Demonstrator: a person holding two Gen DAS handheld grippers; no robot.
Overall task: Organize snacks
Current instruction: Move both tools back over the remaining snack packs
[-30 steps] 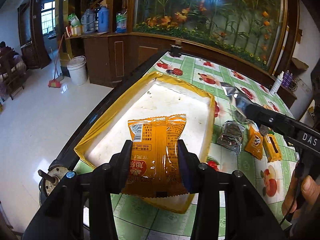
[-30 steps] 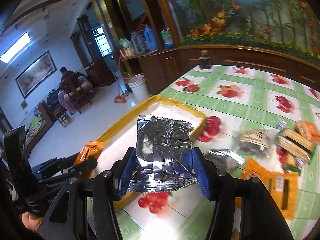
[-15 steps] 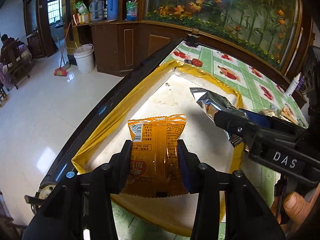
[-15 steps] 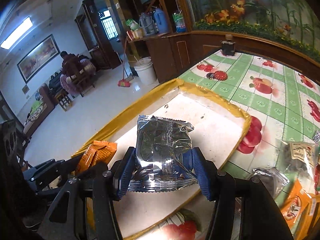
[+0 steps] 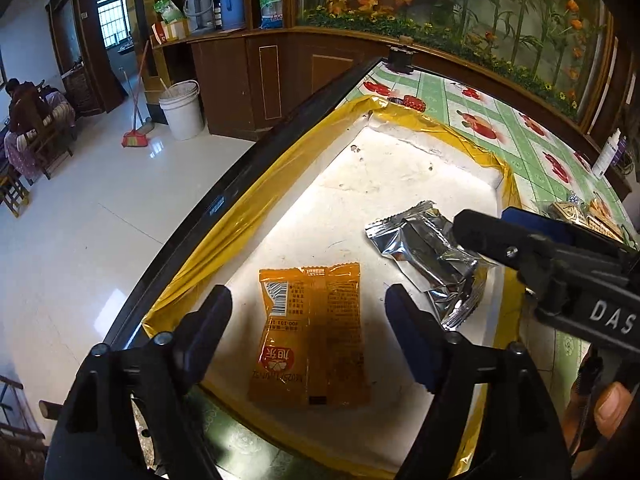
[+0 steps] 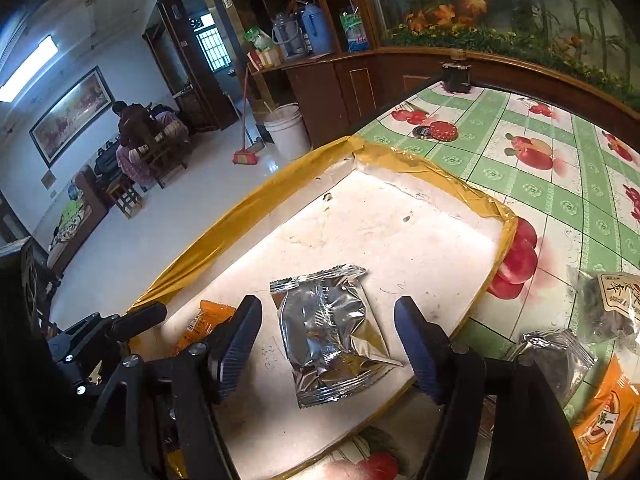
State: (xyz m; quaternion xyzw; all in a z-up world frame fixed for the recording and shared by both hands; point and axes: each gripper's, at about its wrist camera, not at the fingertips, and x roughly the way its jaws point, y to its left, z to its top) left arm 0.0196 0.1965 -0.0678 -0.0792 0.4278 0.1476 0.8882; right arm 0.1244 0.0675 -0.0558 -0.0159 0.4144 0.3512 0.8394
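Note:
An orange snack packet [image 5: 312, 336] lies flat in the white tray with the yellow rim [image 5: 224, 236]. My left gripper [image 5: 308, 320] stands over it, its jaws opening, the pads clear of the packet on both sides. A silver foil packet [image 6: 328, 336] lies in the same tray [image 6: 400, 236], to the right of the orange one. My right gripper [image 6: 328, 332] straddles it, its jaws opening too, with gaps on both sides. The left wrist view shows the silver packet [image 5: 432, 252] under the right gripper's finger [image 5: 492, 236].
More snack packets lie on the green fruit-print tablecloth [image 6: 560, 184] right of the tray: a silver one [image 6: 556, 356], an orange one [image 6: 608, 412] and a dark one [image 6: 612, 300]. The table's dark edge runs along the tray's left. A bucket [image 5: 182, 110] stands on the floor.
Both grippers came down over the tray and let go. The orange and silver packets now lie loose on the tray floor between spread fingers.

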